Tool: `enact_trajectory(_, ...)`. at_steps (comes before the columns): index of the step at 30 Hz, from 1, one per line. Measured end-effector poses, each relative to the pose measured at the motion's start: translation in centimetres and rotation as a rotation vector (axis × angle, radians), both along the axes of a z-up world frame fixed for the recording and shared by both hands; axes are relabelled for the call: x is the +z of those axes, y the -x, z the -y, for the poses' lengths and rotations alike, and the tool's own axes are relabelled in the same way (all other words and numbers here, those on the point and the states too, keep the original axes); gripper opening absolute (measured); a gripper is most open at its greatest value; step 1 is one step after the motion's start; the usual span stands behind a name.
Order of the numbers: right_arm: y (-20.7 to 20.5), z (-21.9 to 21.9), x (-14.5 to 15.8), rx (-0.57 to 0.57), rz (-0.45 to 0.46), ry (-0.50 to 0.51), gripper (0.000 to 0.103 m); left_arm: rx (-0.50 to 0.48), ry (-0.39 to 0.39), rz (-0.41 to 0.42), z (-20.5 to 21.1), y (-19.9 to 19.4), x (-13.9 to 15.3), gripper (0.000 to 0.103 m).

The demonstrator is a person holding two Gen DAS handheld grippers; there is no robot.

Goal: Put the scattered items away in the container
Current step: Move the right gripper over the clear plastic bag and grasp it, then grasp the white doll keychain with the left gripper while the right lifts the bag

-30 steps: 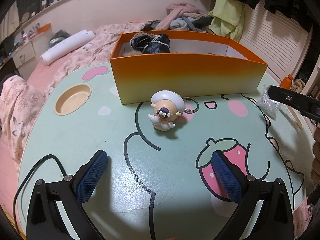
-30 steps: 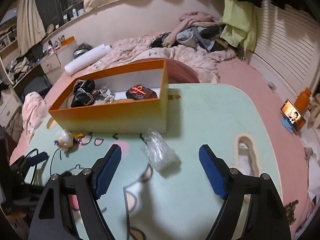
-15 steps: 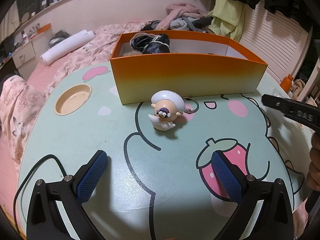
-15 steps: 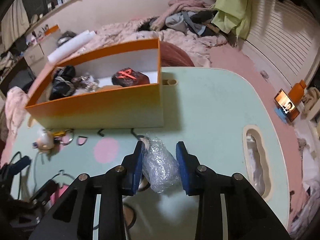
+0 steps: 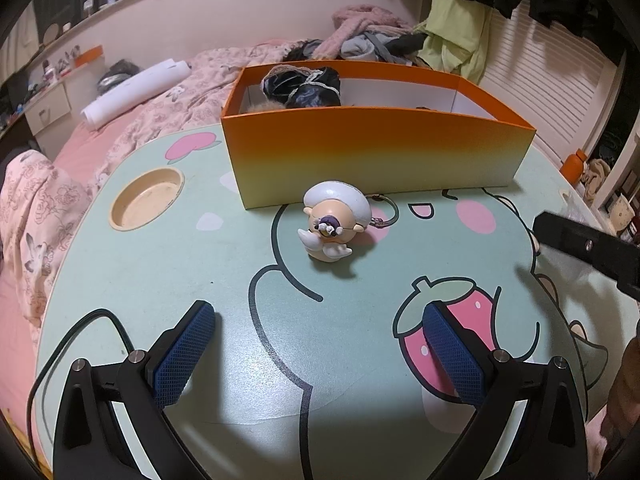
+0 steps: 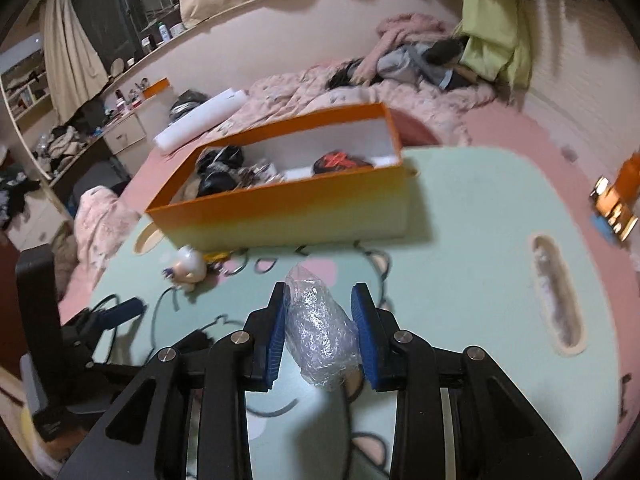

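Indoor artificial light, moderate, from above. Left wrist view sharp; fisheye bends the room at the edges, corners vignette to black. Toy figure (image 5: 334,222) casts a short soft shadow on the surface (image 5: 224,248). Right wrist view smeared by motion blur: orange box (image 6: 288,208) and background soft, fingers (image 6: 276,340) crisper. Small glints on the crinkled plastic bag (image 6: 320,332).

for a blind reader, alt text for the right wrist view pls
The right gripper is shut on a crumpled clear plastic bag above a green table. Behind it sits an orange box with a small figurine beside it.
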State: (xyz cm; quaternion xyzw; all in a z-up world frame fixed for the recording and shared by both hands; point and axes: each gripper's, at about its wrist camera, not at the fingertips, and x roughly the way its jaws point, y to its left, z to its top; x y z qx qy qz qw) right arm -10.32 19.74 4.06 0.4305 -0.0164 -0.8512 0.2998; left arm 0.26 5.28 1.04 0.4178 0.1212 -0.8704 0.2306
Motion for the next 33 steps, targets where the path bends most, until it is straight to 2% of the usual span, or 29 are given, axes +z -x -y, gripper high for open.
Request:
enact_trajectory(3,0.1,-0.5,-0.4,-0.004,0.038,0.054,0.033,0.02,-0.047,-0.031,0.8,-0.4,0.5,0.103)
enact_trajectory(6,-0.1,-0.8,-0.1,-0.002,0.015,0.055,0.033,0.07,-0.121,-0.087,2.4,-0.6,1.3,0.102)
enact_trajectory(9,-0.3,-1.0,0.2,-0.003,-0.009,0.057,0.033,0.074,-0.119,-0.104,3.2,0.3,2.4,0.1)
enact_trajectory(12,-0.4,-1.0,0.4,-0.002,-0.016,0.06,0.033,0.039,-0.095,-0.084,2.9,2.1,2.7,0.094)
enact_trajectory(15,-0.3,-1.0,0.3,0.0,-0.01,0.06,0.033,0.017,-0.079,-0.029,2.9,3.8,2.1,0.081)
enact_trajectory(18,-0.3,-0.8,0.2,0.0,-0.004,0.056,0.033,-0.004,-0.07,0.02,2.8,4.7,1.0,0.077)
enact_trajectory(20,-0.4,-0.9,0.2,-0.001,-0.006,0.057,0.033,-0.013,-0.038,0.019,2.6,4.6,0.8,0.066)
enact_trajectory(21,-0.4,-0.9,0.2,-0.003,-0.011,0.055,0.033,-0.024,-0.017,0.016,2.4,4.5,0.8,0.049)
enact_trajectory(22,-0.4,-0.9,0.2,-0.005,-0.017,0.053,0.033,-0.035,-0.006,0.013,2.2,4.4,0.8,0.037)
enact_trajectory(28,-0.5,-0.8,0.1,-0.013,-0.026,0.046,0.033,-0.071,0.005,-0.017,1.6,3.1,1.2,0.032)
enact_trajectory(33,-0.3,-0.7,0.3,-0.017,-0.026,0.041,0.033,-0.072,0.007,-0.111,1.4,1.4,3.3,0.032)
